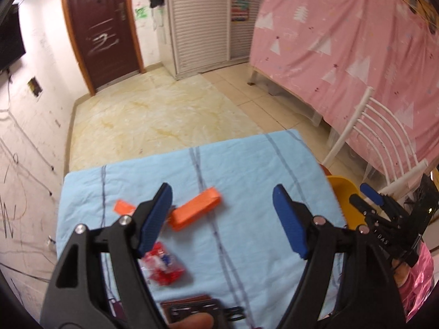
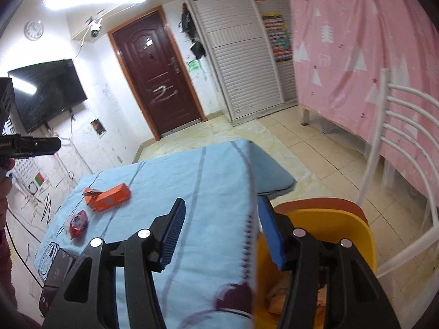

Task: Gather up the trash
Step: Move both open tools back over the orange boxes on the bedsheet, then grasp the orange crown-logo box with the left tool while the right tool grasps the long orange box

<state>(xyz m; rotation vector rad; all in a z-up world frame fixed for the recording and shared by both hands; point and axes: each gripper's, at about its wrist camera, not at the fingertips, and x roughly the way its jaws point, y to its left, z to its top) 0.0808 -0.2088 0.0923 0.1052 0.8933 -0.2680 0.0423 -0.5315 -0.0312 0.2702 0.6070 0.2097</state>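
Observation:
An orange box (image 1: 196, 208) lies on the light blue tablecloth (image 1: 247, 170), with a torn orange scrap (image 1: 123, 207) to its left. A red and clear wrapper (image 1: 164, 267) lies nearer to me. My left gripper (image 1: 223, 219) is open and empty above the cloth, its left finger just over the box's near end. My right gripper (image 2: 219, 235) is open and empty over the table's right edge and a yellow bin (image 2: 329, 235). The box (image 2: 111, 197), scrap (image 2: 90, 192) and wrapper (image 2: 78, 223) show far left in the right wrist view. The right gripper (image 1: 365, 194) shows at the right in the left wrist view.
A dark phone (image 2: 55, 277) lies at the cloth's near left corner. A white chair (image 2: 397, 137) stands right of the bin, a pink curtain (image 1: 356, 54) behind it. A dark wallet-like item (image 1: 192, 307) lies at the near edge. Tiled floor (image 1: 153, 115) lies beyond.

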